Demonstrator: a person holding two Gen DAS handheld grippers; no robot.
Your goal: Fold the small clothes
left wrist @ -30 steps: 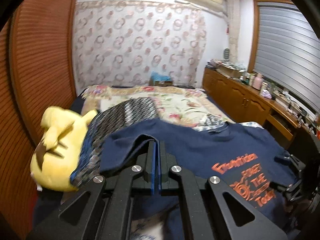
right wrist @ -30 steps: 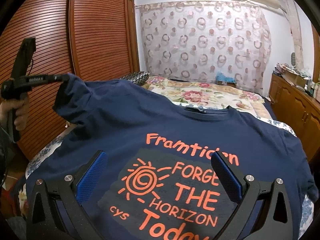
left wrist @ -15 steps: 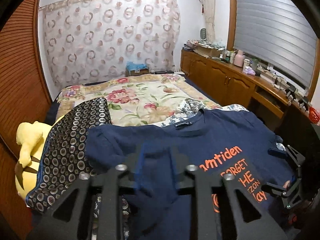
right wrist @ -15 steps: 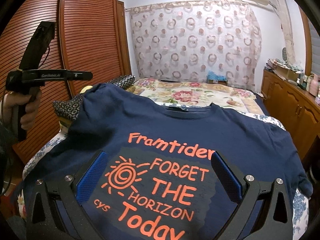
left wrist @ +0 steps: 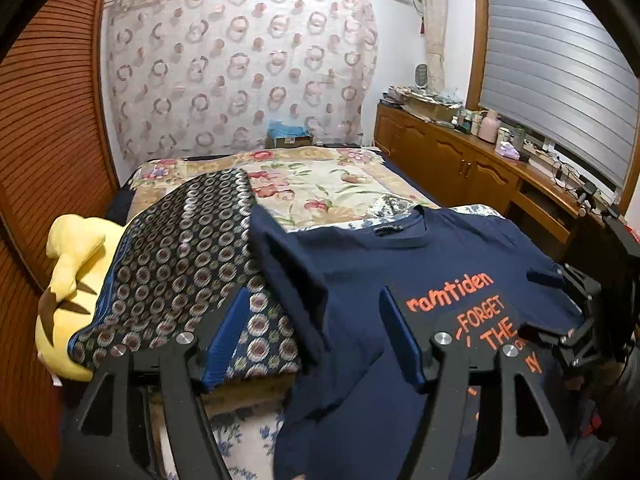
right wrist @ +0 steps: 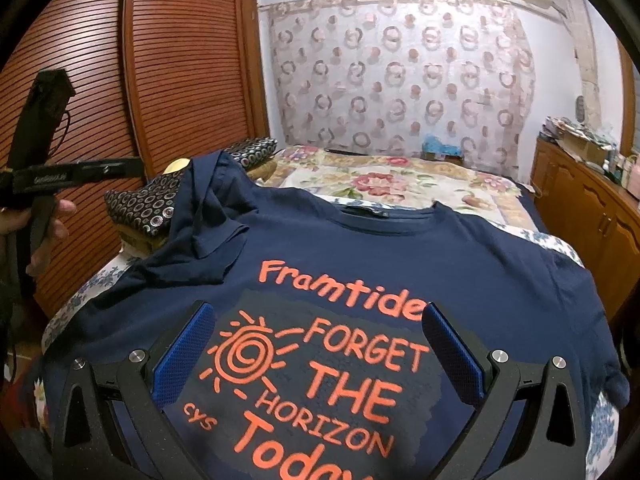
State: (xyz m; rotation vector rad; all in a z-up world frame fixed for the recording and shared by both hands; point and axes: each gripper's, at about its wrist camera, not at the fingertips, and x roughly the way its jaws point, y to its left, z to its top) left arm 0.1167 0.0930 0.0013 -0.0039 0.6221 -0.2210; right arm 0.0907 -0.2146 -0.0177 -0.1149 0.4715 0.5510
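Observation:
A navy T-shirt (right wrist: 420, 256) with orange print lies face up on the bed; it also shows in the left wrist view (left wrist: 360, 280). Its left sleeve (right wrist: 208, 216) lies crumpled, partly over a patterned pillow. My left gripper (left wrist: 316, 336) is open and empty above the shirt's left side; it also shows in the right wrist view (right wrist: 80, 172), held in a hand, off to the left of the sleeve. My right gripper (right wrist: 320, 344) is open and empty over the printed chest; its black frame shows in the left wrist view (left wrist: 576, 320) at the right edge.
A dark ring-patterned pillow (left wrist: 172, 264) and a yellow plush toy (left wrist: 68, 280) lie left of the shirt. A floral bedspread (left wrist: 320, 192) covers the bed behind. A wooden wardrobe (right wrist: 120, 80) stands left, wooden cabinets (left wrist: 480, 168) right.
My left gripper opened and let go of the left sleeve, which dropped onto the pillow and shirt. The left gripper pulled back and away. My right gripper stayed open over the print.

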